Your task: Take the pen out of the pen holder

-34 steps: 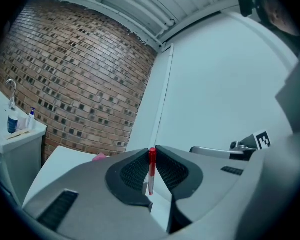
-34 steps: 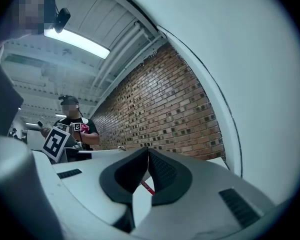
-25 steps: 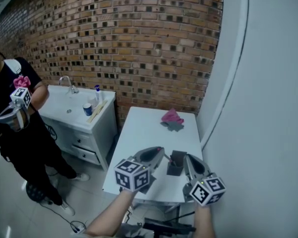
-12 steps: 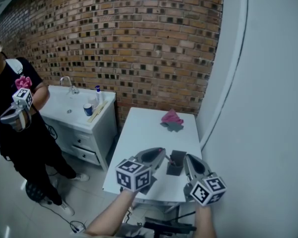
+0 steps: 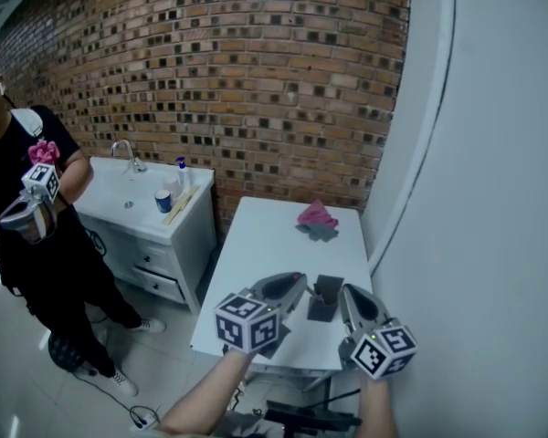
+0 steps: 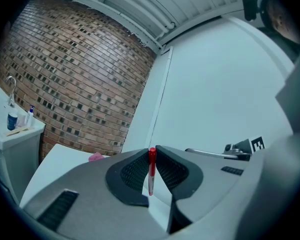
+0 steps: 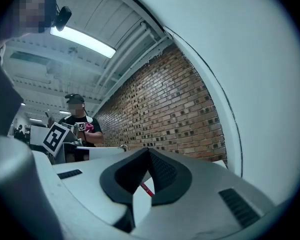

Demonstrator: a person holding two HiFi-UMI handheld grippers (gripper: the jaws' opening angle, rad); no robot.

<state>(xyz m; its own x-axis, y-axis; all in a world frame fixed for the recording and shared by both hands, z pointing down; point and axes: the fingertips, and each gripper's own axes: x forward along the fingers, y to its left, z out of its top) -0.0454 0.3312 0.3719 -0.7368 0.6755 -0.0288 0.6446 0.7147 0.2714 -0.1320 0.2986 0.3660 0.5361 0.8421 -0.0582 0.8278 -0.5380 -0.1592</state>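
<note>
Head view first: the dark grey pen holder (image 5: 323, 301) sits near the front edge of the white table (image 5: 274, 235). The left tool (image 5: 299, 282) is just beside it on one side and the right tool (image 5: 346, 291) just beside it on the other, and a pink cloth (image 5: 316, 213) lies well apart at the far end. The pen's too small to pick out from up here tbh. Left gripper view clears that up: the jaws are pinching a red pen (image 6: 151, 171) near its top. The pen is roughly upright, and its lower end hangs free with no holder around it in that shot. Right gripper view: the right tool's jaws are pressed together at the tips with nothing between them, and a bit of red pen shows through the gap below. So I'd say the pull-out is done or very nearly. Next move, I reckon, is carrying the pen clear without bumping the holder, then setting it on open table.
</note>
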